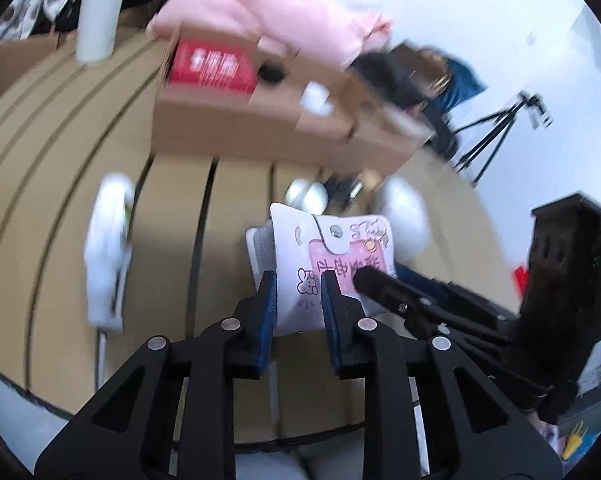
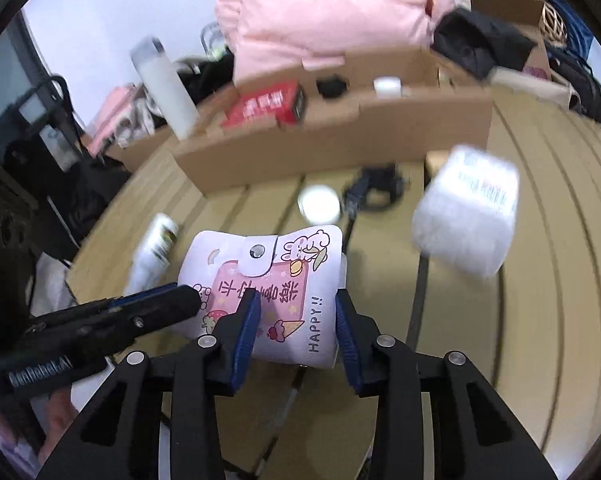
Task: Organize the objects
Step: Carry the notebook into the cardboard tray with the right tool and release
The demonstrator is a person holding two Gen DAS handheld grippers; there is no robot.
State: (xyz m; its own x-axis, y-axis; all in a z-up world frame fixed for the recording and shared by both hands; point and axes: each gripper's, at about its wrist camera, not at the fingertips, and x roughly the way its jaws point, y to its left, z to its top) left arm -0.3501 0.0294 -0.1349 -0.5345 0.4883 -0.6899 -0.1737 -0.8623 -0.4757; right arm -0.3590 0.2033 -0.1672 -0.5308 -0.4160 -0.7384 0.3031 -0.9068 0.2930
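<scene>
A white pouch (image 1: 332,248) with cartoon rabbits, a pink panel and a snap flap hangs above the tan slatted table (image 1: 172,240), held from two sides. My left gripper (image 1: 298,292) is shut on the pouch's lower edge, its blue pads pressing both faces. My right gripper (image 1: 380,280) reaches in from the right and clamps the pouch by its side. In the right wrist view the pouch (image 2: 276,280) sits between the right gripper's (image 2: 296,312) blue pads, which touch it. The left gripper (image 2: 192,300) comes in from the left there, pinching the pouch's left edge.
An open cardboard box (image 2: 340,136) behind holds a red carton (image 2: 268,106) and small items, under a pink garment (image 2: 324,20). On the table lie a white wrapped pack (image 2: 468,208), a round white lid (image 2: 320,202), a black cable clump (image 2: 376,188) and a white tube (image 2: 156,248). A tripod (image 1: 496,136) stands by the wall.
</scene>
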